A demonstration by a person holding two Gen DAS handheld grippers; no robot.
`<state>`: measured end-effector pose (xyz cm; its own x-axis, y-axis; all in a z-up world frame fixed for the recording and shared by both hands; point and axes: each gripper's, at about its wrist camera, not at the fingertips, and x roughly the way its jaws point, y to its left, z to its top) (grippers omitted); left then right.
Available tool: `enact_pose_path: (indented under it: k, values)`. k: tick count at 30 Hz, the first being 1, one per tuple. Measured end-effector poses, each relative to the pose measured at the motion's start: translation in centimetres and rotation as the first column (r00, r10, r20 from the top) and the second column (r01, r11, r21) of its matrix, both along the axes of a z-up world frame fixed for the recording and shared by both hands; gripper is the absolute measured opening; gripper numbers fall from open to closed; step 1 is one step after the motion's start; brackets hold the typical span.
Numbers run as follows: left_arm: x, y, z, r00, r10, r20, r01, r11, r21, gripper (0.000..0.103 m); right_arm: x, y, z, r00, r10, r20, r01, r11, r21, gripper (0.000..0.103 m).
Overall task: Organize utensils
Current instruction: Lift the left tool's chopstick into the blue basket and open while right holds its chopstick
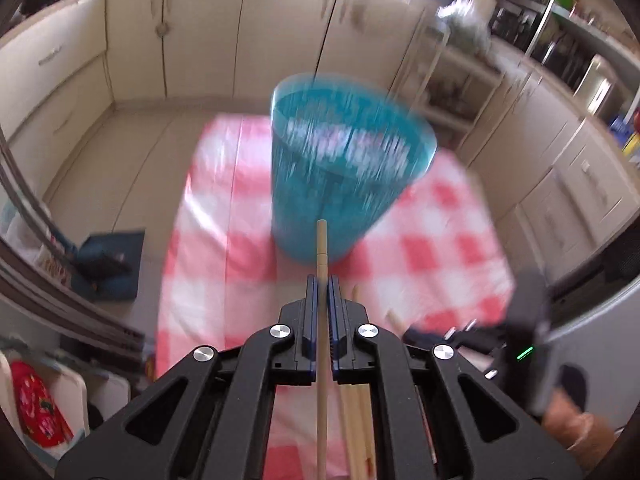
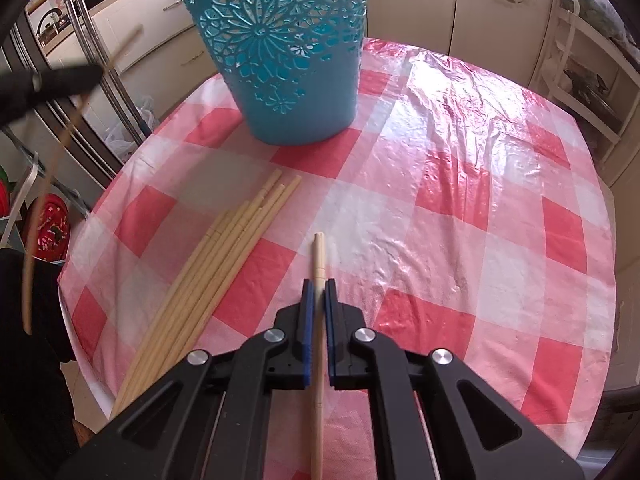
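A teal cut-out basket (image 2: 280, 52) stands on the red-and-white checked tablecloth (image 2: 460, 200); it shows blurred in the left wrist view (image 1: 340, 176). My left gripper (image 1: 322, 284) is shut on a wooden chopstick (image 1: 322, 248), held above the table and pointing at the basket. My right gripper (image 2: 319, 288) is shut on another chopstick (image 2: 318, 256), low over the cloth. A pile of several chopsticks (image 2: 216, 264) lies on the cloth left of the right gripper. The left gripper appears blurred at the left of the right wrist view (image 2: 52, 80).
Cream kitchen cabinets (image 1: 240, 32) stand behind the table. A shelf rack (image 2: 592, 80) is at the right. A metal rack and bags (image 2: 120, 128) sit left of the table. The table edge curves round close on the left and right.
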<state>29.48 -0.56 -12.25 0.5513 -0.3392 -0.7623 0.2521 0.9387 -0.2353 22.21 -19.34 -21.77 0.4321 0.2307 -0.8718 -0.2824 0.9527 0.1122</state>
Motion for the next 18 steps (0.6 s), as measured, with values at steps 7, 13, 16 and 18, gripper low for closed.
enact_pose_path:
  k: [7, 13, 16, 18]
  values:
    - [4.3, -1.0, 9.3, 0.958, 0.065, 0.278, -0.031, 0.992, -0.126, 0.005, -0.1, -0.3, 0.0, 1.0, -0.008, 0.01, 0.008, 0.999, 0.04, 0.006]
    - [9.1, -3.7, 9.7, 0.904, 0.187, 0.385, -0.125, 0.976, -0.18, 0.005, -0.4, 0.1, 0.0, 0.999, 0.012, 0.041, -0.012, 1.0, 0.009, 0.006]
    - [11.2, -4.5, 8.3, 0.874, 0.248, 0.418, -0.199, 0.967, -0.158, 0.005, -0.4, 0.2, 0.0, 0.999, 0.019, 0.048, -0.019, 1.0, 0.001, 0.006]
    - [12.0, -4.6, 7.0, 0.868, 0.268, 0.419, -0.227, 0.963, -0.147, 0.005, -0.4, 0.2, 0.0, 0.999, 0.02, 0.05, -0.02, 1.0, 0.002, 0.006]
